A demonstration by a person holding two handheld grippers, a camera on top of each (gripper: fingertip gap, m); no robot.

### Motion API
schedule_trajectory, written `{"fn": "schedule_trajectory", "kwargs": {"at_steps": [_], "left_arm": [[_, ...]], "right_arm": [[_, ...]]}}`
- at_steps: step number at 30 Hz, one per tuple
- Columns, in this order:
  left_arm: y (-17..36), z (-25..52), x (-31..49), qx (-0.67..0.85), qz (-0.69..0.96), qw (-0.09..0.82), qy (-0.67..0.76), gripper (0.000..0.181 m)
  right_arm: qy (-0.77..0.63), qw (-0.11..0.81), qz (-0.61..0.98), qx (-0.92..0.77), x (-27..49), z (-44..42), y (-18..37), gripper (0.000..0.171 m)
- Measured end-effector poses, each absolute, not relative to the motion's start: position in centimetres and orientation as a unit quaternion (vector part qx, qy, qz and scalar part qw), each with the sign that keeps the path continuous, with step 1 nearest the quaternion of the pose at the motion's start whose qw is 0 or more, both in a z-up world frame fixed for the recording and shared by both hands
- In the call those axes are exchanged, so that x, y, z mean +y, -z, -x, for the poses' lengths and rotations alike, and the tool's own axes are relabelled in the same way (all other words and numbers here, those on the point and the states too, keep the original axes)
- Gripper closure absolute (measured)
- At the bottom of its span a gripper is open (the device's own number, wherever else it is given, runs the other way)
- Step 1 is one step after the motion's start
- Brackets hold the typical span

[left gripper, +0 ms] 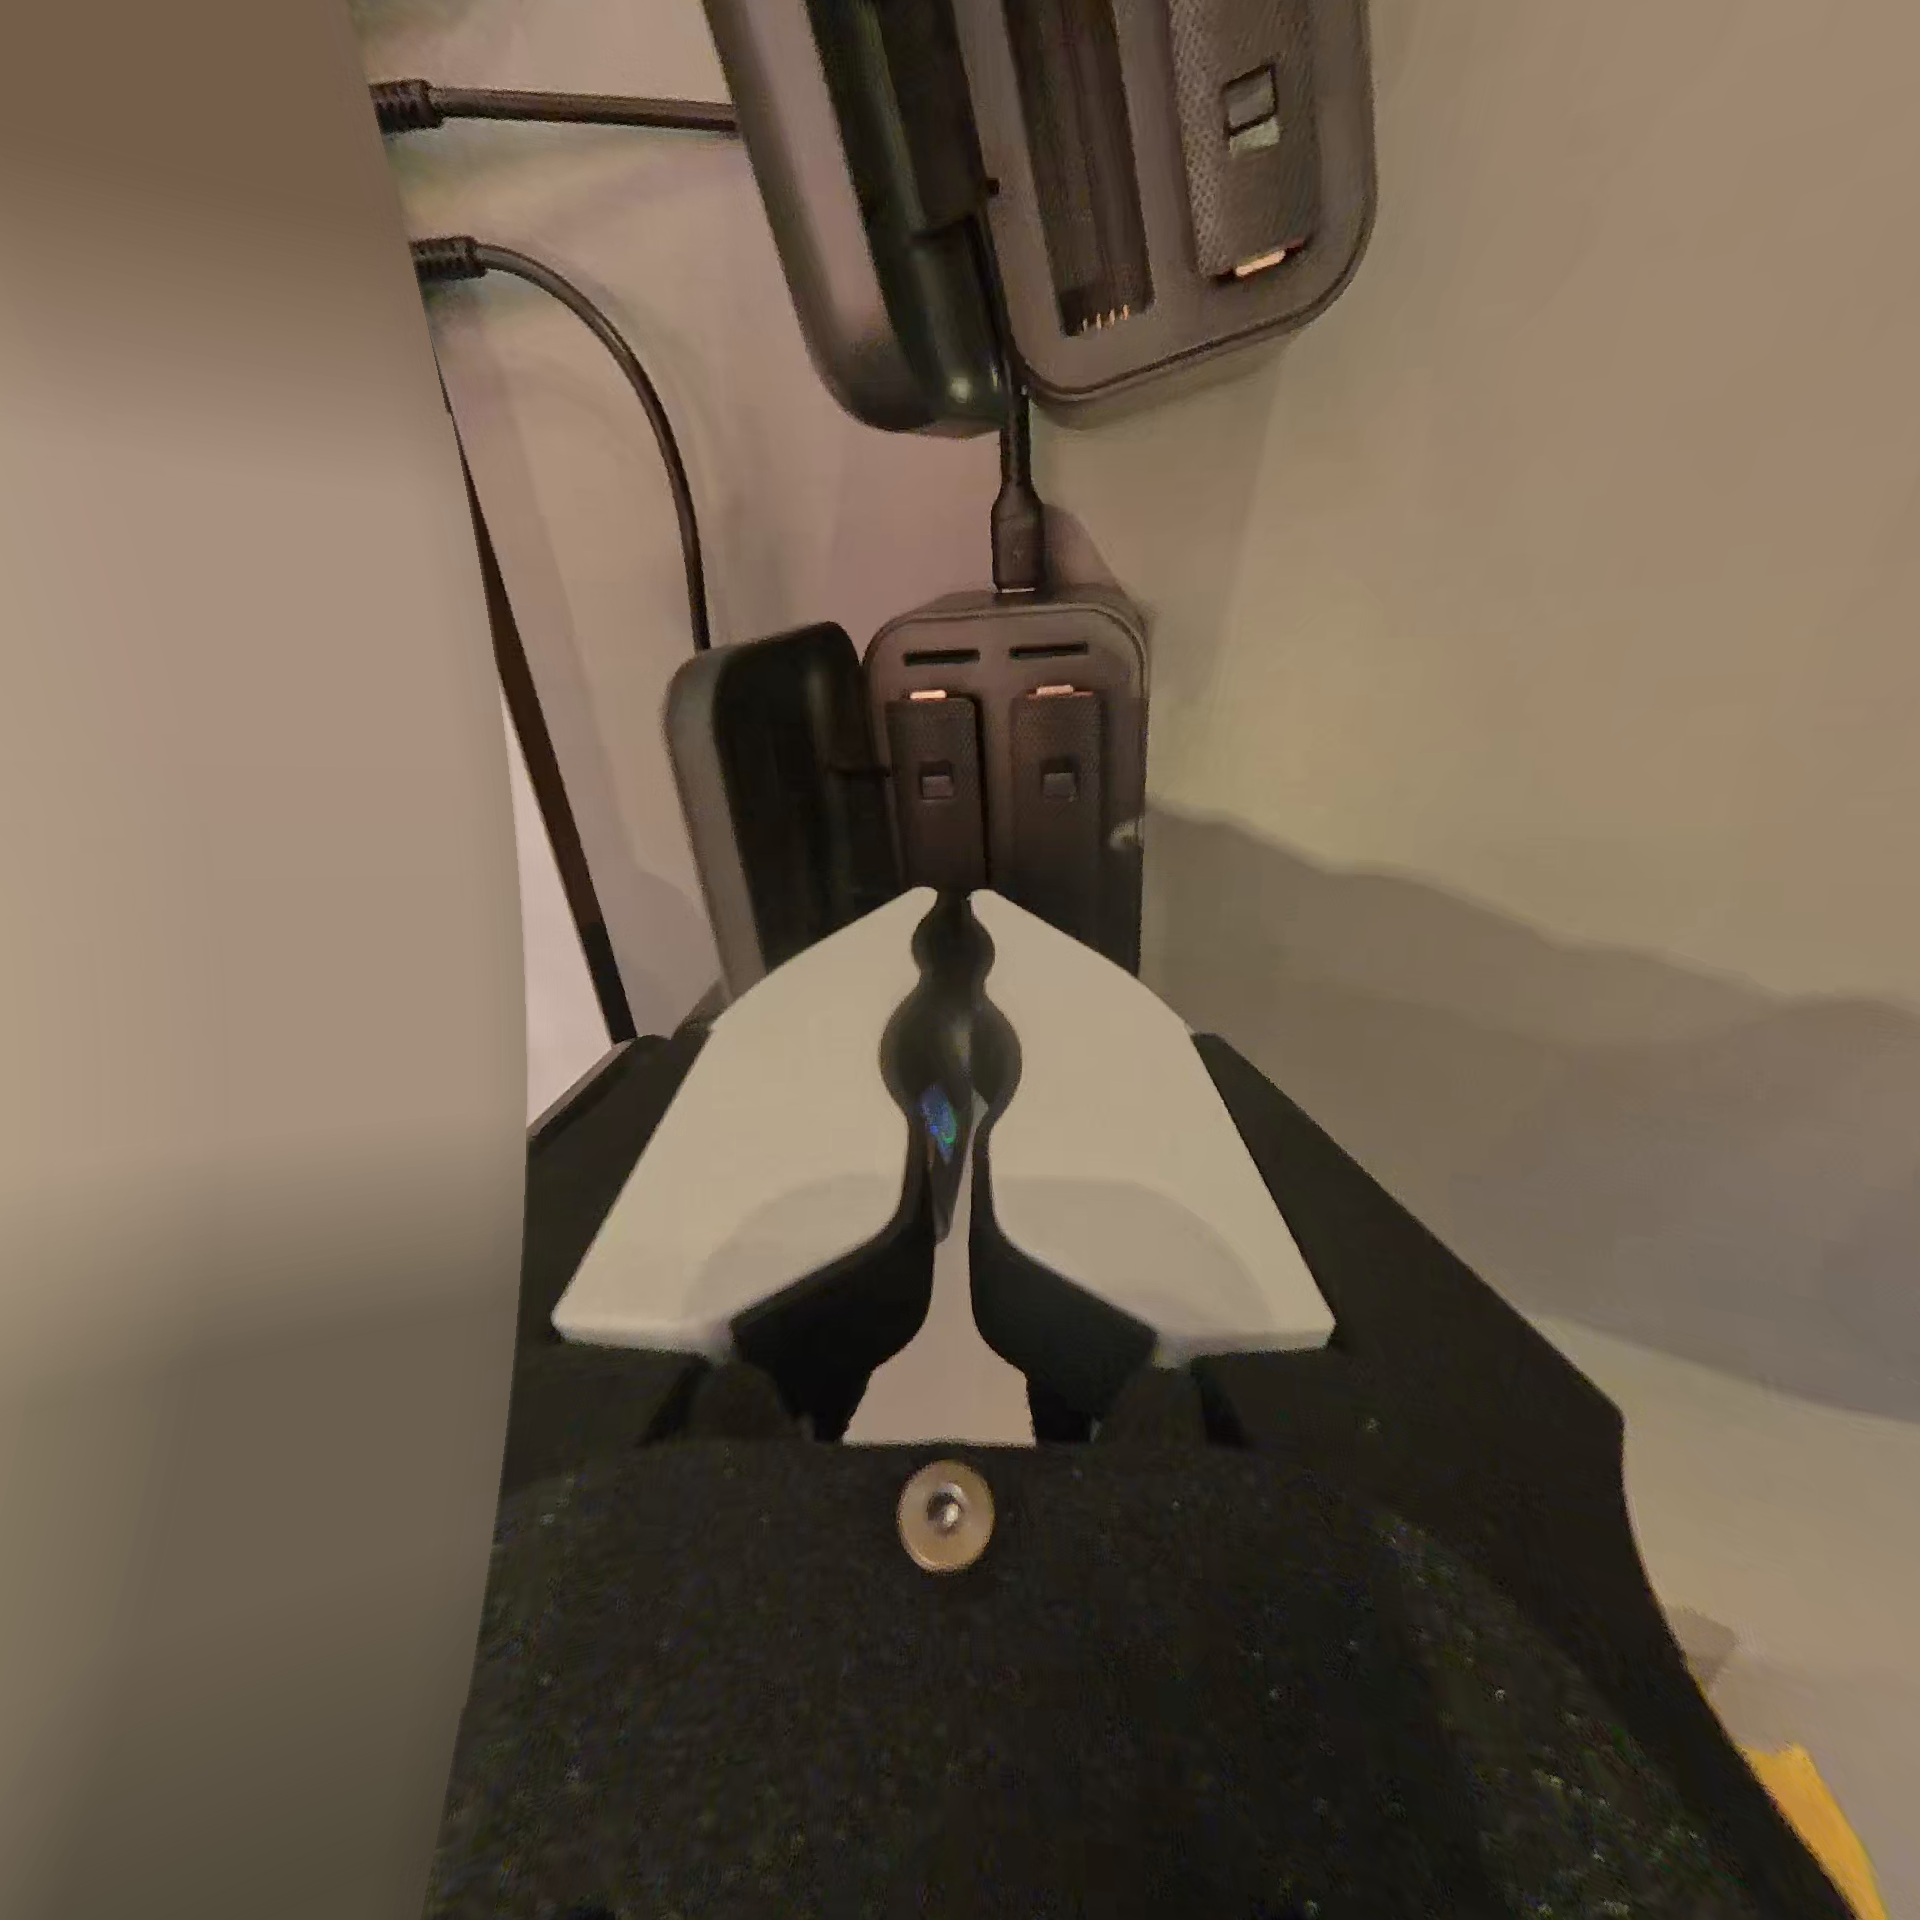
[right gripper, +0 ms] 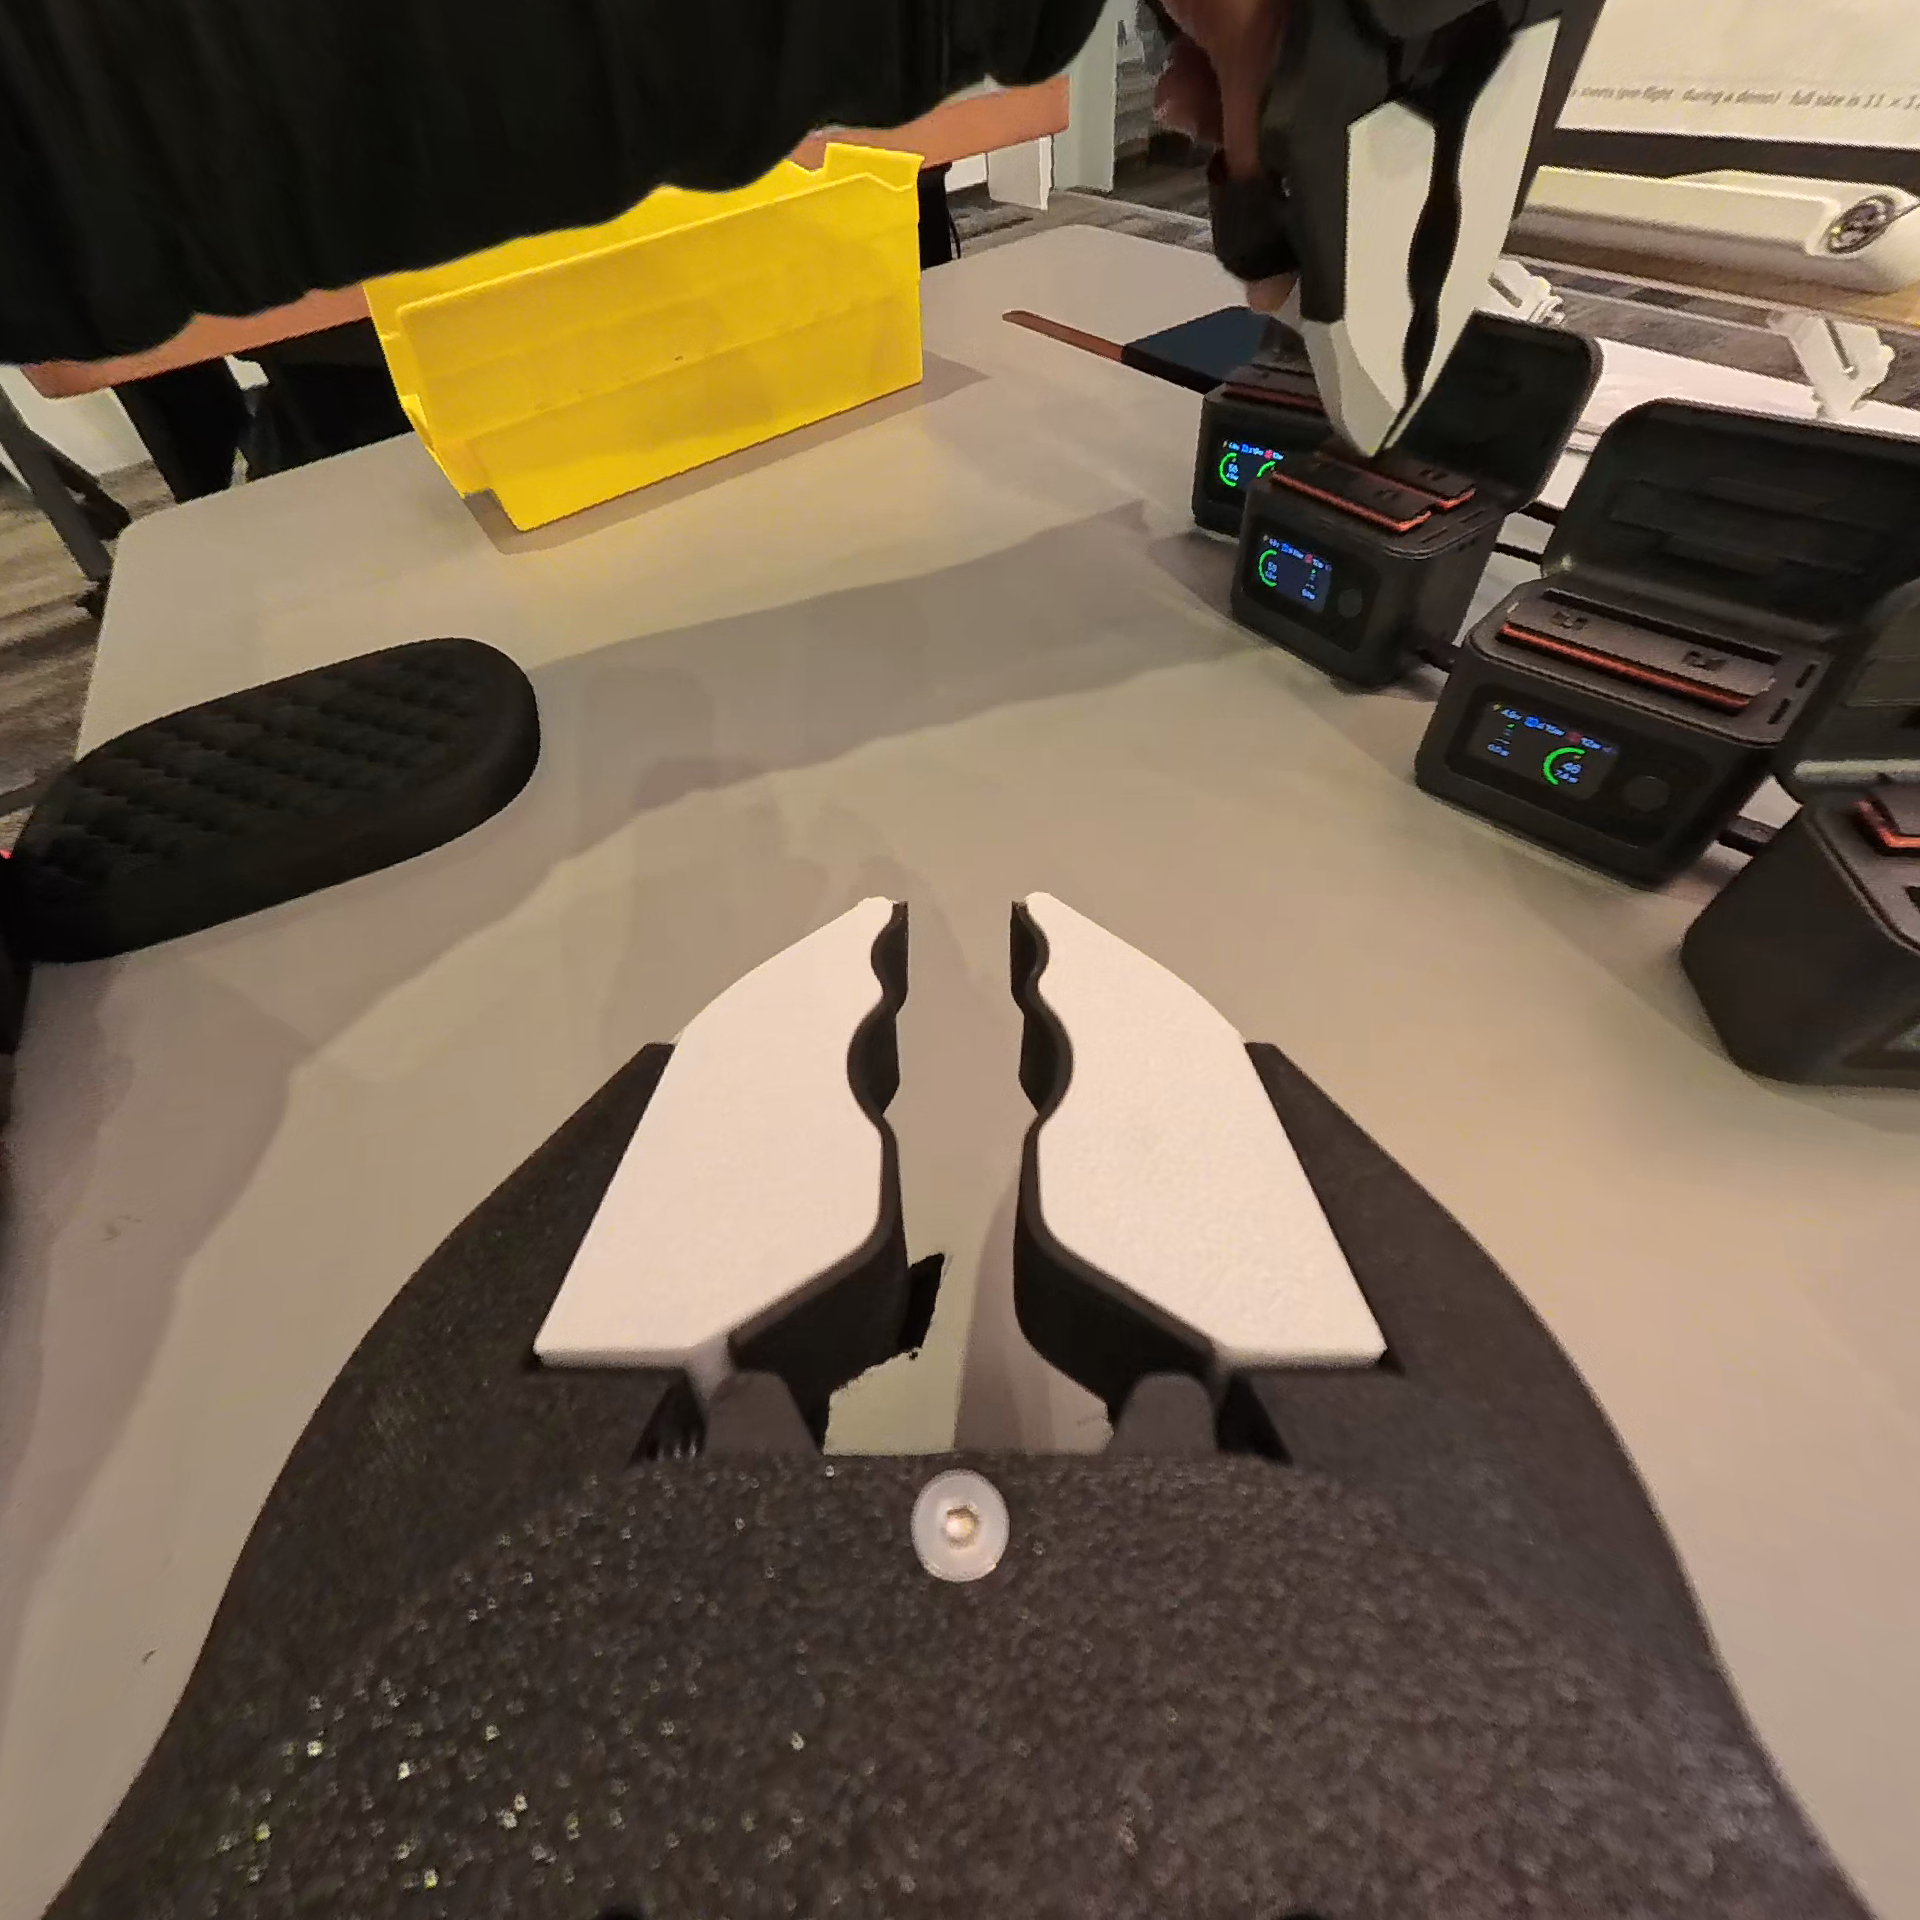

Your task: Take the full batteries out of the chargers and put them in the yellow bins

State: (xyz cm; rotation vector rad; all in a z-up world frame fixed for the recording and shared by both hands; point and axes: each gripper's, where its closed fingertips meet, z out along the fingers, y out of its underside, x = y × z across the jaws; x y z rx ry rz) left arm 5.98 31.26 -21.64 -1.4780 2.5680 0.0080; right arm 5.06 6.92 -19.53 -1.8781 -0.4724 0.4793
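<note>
My left gripper [left gripper: 948, 891] is shut, with nothing visible between its pads. Its tips rest at the near end of the left battery [left gripper: 935, 769] in an open dark charger [left gripper: 1127, 727]. A second battery [left gripper: 1060, 769] sits beside it. The right wrist view shows the left gripper [right gripper: 1382, 431] pointing down onto that charger [right gripper: 1351, 582], tips touching the orange-edged battery tops. My right gripper [right gripper: 958, 909] is open and empty, low over the grey table [right gripper: 727, 675]. The yellow bin [right gripper: 665, 343] stands at the far side of the table.
More open chargers stand to the right [right gripper: 1600, 748] [right gripper: 1808, 935] and behind [right gripper: 1247, 457]. Another charger [left gripper: 1340, 312] lies farther on, with one battery [left gripper: 1247, 156] and an empty slot. Black cables [left gripper: 582, 312] run at the left. A black padded rest [right gripper: 270, 790] lies at the table's left. Across from one pair of fingers to the other is roughly 25 centimetres.
</note>
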Motion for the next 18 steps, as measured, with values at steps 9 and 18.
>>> {"fn": "schedule_trajectory", "kwargs": {"at_steps": [9,18], "left_arm": [[16.7,-8.6,31.7,0.813,0.501,0.290,0.061,0.177],[5.4,0.0,26.9,0.662,0.504,0.519,0.196,0.165]], "right_arm": [[-0.199,0.544,0.791,-0.196,7.0,-5.3,19.5,0.153],[-0.199,0.541,0.794,-0.194,7.0,-5.4,19.7,0.153]]}}
